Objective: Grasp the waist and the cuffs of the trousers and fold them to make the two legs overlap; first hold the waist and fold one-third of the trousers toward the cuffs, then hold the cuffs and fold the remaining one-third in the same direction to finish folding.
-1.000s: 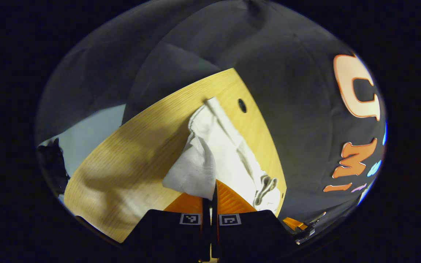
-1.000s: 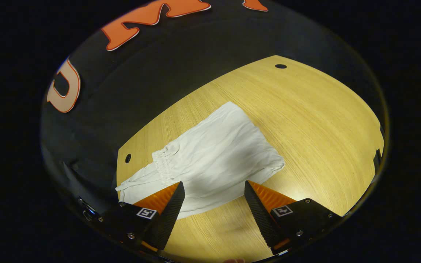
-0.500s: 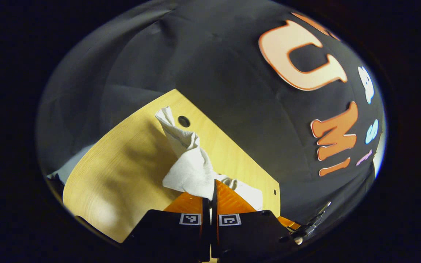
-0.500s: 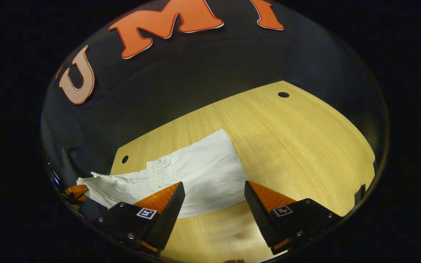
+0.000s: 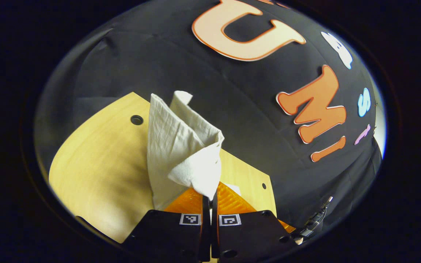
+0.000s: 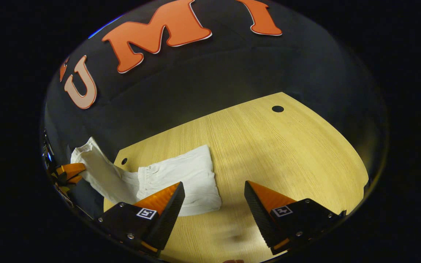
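The white trousers (image 6: 190, 173) lie part-folded on the wooden table (image 6: 287, 153), with the gathered waistband facing my right gripper. One end of the trousers (image 5: 175, 142) is lifted off the table and stands up as a creased sheet. My left gripper (image 5: 213, 190) is shut on that raised cloth. In the right gripper view the left gripper (image 6: 72, 171) shows at the far left, holding the cloth up beyond the table's edge. My right gripper (image 6: 214, 195) is open above the table, with its left finger over the near edge of the trousers and nothing between the fingers.
The table has small round holes (image 6: 277, 109) near its corners, and another hole (image 5: 136, 119) sits beside the raised cloth. Black cloth walls close in behind the table. Bare wood (image 6: 305, 164) stretches to the right of the trousers.
My left gripper has lifted its end of the trousers from the table, so the cloth now stands up. In the right gripper view the trousers have slid left and look smaller.
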A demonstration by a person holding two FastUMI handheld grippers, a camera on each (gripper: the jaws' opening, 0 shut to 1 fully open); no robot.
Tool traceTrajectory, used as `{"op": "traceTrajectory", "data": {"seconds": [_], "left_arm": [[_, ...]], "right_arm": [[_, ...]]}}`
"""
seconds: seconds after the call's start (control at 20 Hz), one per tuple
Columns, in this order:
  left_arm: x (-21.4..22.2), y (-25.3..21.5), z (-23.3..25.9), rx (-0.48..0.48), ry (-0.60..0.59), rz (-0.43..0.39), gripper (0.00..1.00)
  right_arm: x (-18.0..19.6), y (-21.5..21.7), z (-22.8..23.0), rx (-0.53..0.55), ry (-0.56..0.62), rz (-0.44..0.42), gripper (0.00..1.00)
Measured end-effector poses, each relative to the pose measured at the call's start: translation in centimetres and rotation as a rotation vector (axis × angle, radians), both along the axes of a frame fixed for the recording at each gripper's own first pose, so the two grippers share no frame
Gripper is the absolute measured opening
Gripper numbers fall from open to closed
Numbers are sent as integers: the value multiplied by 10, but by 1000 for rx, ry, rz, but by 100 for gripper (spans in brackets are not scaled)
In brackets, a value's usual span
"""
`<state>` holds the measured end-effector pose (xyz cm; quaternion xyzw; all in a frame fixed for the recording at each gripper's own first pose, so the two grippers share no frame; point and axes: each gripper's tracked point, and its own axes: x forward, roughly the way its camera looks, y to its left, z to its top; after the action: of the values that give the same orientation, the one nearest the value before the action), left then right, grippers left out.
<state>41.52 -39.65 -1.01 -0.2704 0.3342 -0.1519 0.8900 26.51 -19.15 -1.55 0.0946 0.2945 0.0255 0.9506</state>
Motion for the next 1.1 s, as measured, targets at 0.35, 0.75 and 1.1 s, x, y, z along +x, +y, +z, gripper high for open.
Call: {"op": "traceTrajectory", "data": {"seconds": [0.35, 0.75, 1.1], "left_arm": [[-3, -135, -25, 21, 34, -142, 5], [-18, -225, -88, 89, 141, -274, 4], [-49, -251, -127, 167, 230, -309, 5]], "right_arm": [[2, -62, -5, 12, 6, -25, 98], [-1, -100, -25, 26, 51, -64, 99], [-2, -102, -28, 40, 63, -59, 98]]}}
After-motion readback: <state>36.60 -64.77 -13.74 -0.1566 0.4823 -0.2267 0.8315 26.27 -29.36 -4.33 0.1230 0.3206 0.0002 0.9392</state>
